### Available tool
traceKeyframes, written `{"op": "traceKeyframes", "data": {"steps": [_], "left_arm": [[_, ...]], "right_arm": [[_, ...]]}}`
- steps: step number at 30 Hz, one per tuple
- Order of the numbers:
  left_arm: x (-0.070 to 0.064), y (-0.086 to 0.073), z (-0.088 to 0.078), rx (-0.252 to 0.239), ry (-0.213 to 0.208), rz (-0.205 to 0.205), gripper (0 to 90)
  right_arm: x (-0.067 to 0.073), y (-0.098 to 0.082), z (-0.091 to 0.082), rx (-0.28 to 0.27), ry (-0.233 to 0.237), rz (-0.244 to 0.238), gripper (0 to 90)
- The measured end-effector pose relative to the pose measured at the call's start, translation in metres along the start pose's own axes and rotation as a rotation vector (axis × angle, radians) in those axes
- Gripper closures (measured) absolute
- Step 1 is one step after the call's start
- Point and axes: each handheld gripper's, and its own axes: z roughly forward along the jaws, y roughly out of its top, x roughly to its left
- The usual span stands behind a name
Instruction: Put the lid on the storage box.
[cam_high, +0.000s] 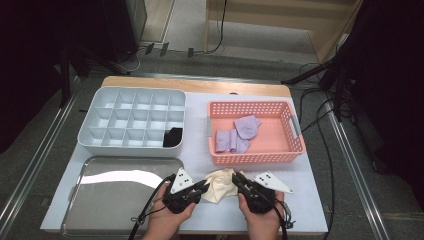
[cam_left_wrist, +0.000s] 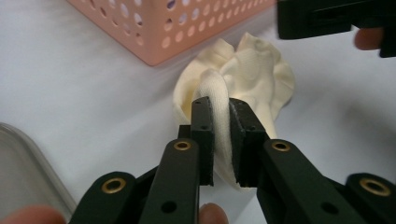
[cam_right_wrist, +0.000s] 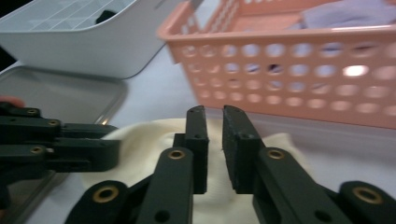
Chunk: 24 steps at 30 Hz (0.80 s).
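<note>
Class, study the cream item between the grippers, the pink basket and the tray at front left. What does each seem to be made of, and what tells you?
Cream item: soft knitted fabric, matte; it bunches into folds and shows a fine weave.
Pink basket: likely moulded plastic; rigid walls with even rows of holes.
Tray: probably polished metal; it mirrors the overhead light.

1. We see even overhead light on the table (cam_high: 200, 150), with dark surroundings.
2. We see white glare on the metal tray (cam_high: 125, 176).
3. We find the pink basket (cam_right_wrist: 299, 70) blurred in the right gripper view.
</note>
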Motion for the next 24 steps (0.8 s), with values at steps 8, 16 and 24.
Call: {"op": "traceKeyframes", "data": {"steps": [8, 16, 24], "left_arm": [[0.004, -0.002, -0.002, 0.026, 0.015, -0.015, 82.4], [0.005, -0.002, -0.002, 0.022, 0.024, -0.026, 81.4], [0.007, -0.002, -0.003, 0.022, 0.023, -0.032, 79.5]], "right_arm": [[0.013, 0.003, 0.042, 0.033, -0.033, -0.015, 78.4], [0.014, -0.004, 0.025, 0.1, 0.049, -0.014, 85.5], [-0.001, -0.032, 0.0, 0.148, 0.031, -0.023, 85.2]]}}
